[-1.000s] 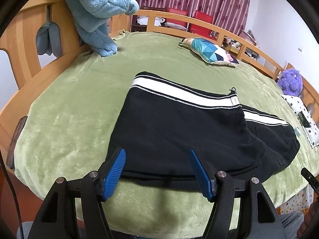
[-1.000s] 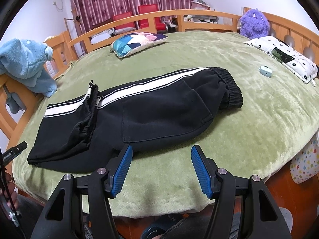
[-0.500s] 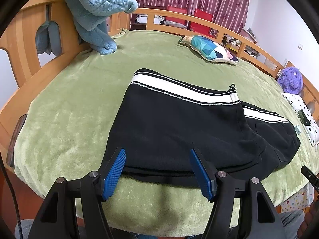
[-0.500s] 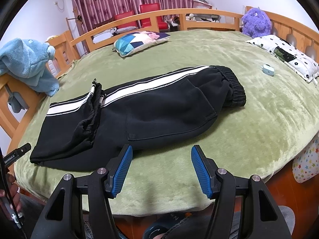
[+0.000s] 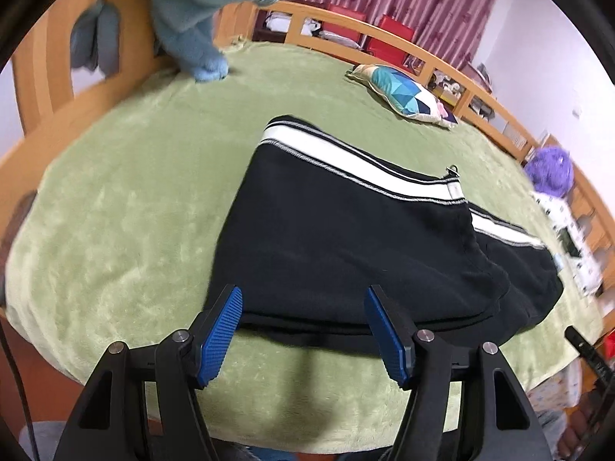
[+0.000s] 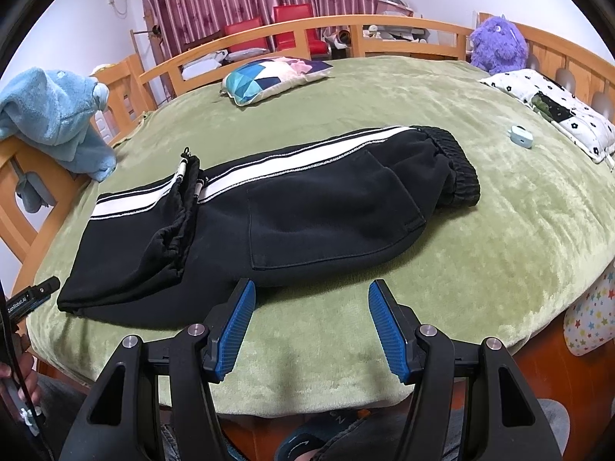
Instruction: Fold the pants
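Black fleece pants (image 6: 300, 223) – white stripe, folded | plush green blanket (image 6: 499, 230) | L tongs (image 5: 303, 330) closing – nothing between | R tongs (image 6: 311, 330) apart

The blue plush toy (image 5: 200, 7) is blurred and cut off at the top; the pants' (image 5: 346, 238) underside is hidden.

Black pants (image 5: 346, 246) with white stripe on green blanket (image 5: 127, 207), left tool (image 5: 303, 326) closing above their near edge, nothing gripped
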